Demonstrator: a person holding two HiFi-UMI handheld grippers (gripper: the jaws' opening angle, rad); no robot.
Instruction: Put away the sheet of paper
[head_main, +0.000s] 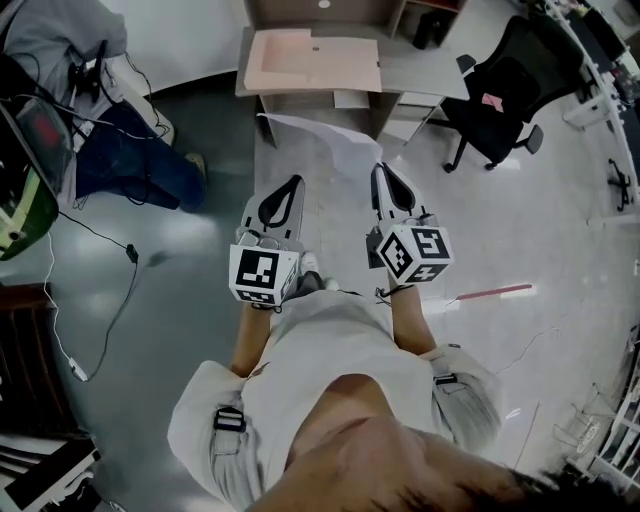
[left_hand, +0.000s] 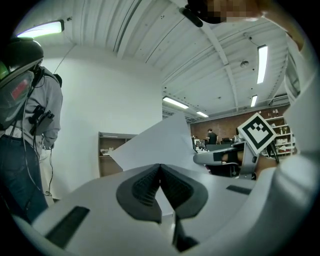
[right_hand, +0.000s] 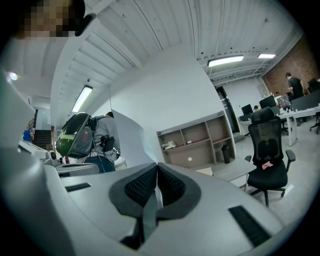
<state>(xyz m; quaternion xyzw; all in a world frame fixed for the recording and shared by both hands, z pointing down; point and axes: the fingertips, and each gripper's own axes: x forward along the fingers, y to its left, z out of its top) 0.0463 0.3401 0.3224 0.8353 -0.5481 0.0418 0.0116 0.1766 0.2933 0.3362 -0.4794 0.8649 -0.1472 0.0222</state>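
The white sheet of paper (head_main: 325, 142) hangs in the air in front of me, above the floor and short of the desk. My right gripper (head_main: 380, 168) is shut on its near right corner; in the right gripper view the paper (right_hand: 170, 115) rises straight out of the closed jaws (right_hand: 157, 165). My left gripper (head_main: 296, 180) sits beside it to the left, its jaws shut with nothing visibly between them (left_hand: 160, 166). In the left gripper view the paper (left_hand: 160, 142) floats just ahead and to the right, next to the right gripper's marker cube (left_hand: 256, 132).
Ahead stands a grey desk (head_main: 420, 72) bearing a pale pink flat box (head_main: 315, 60), with a shelf unit (right_hand: 192, 142) behind it. A black office chair (head_main: 500, 95) is on the right. A person in jeans (head_main: 130, 160) stands on the left, with a cable (head_main: 110, 300) across the floor.
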